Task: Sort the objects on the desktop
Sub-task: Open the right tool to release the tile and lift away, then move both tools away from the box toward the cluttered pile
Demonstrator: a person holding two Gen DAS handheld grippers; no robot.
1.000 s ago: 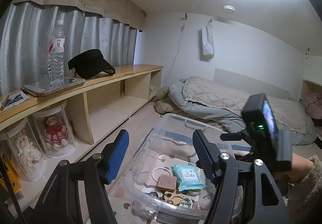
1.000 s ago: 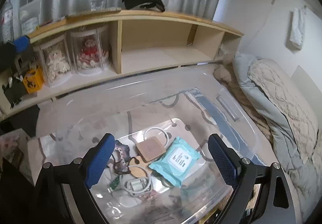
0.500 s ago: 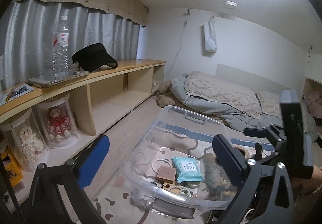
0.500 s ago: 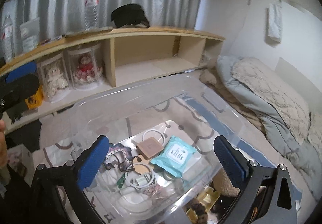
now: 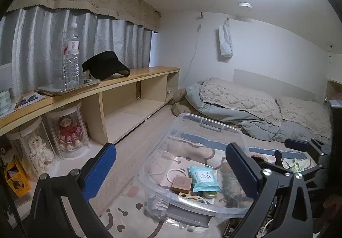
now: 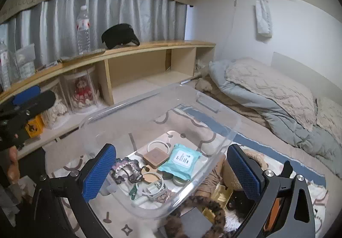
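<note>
A clear plastic bin sits on a patterned mat. It holds a teal wipes pack, a tan square case, a white ring, cables and small items. My left gripper is open and empty, held above the bin's left side. My right gripper is open and empty, held above the bin's near edge. The right gripper shows at the right of the left wrist view. The left gripper shows at the left of the right wrist view.
A wooden shelf runs along the left with a water bottle, a black visor and a phone on top. Doll jars stand below. Bedding lies behind. Fuzzy and yellow items lie right of the bin.
Both grippers have pulled back and up from the bin. The left gripper's jaws have opened wider. The bin now looks farther away in both views.
</note>
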